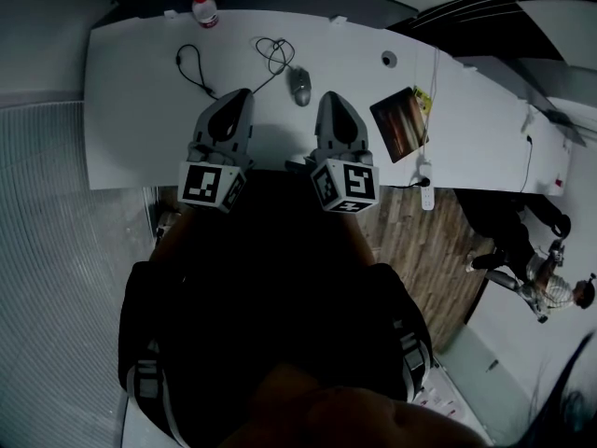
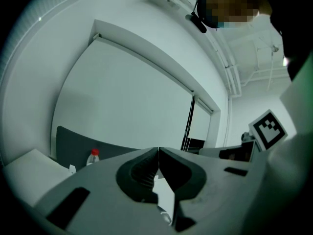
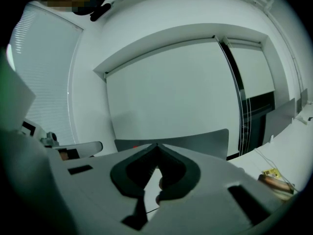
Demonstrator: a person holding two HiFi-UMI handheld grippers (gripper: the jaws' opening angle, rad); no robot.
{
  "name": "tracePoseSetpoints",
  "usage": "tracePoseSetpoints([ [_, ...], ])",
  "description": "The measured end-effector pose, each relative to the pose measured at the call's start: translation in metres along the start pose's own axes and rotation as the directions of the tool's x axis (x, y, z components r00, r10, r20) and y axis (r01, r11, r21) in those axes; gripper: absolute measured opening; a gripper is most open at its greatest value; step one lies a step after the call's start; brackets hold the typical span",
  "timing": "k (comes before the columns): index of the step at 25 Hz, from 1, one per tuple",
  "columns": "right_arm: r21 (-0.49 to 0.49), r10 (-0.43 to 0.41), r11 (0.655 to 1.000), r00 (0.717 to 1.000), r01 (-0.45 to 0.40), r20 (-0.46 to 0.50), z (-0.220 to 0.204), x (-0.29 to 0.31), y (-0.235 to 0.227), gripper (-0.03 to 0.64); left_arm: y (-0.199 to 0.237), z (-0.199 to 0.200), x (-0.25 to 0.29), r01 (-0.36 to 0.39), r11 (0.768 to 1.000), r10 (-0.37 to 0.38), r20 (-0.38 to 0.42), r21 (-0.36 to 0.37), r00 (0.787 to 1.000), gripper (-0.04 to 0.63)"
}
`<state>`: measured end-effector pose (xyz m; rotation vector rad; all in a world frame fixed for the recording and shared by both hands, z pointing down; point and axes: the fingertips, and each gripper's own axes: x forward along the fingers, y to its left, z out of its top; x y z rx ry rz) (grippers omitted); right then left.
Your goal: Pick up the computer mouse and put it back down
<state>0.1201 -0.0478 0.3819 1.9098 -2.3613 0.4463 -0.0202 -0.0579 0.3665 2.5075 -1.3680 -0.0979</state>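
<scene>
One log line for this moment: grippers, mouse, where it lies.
left gripper: shut, empty | right gripper: shut, empty | computer mouse: lying on table, ahead of right gripper, not held

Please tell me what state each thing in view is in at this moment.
Computer mouse: lying on the table, not held.
Bottle: upright, capped.
Left gripper: fingers shut, nothing between them.
Right gripper: fingers shut, nothing between them.
</scene>
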Motion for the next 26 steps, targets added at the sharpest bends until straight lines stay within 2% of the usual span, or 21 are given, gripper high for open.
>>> tracePoseSetpoints([
  [26,-0.018,0.002,1.0,1.0,-0.002,0.022,0.005,-0.011,0.003,-0.002,-0.004,0.003,-0.006,0.008,1.0,-0.008,0.01,-0.003,1.0,0.006],
])
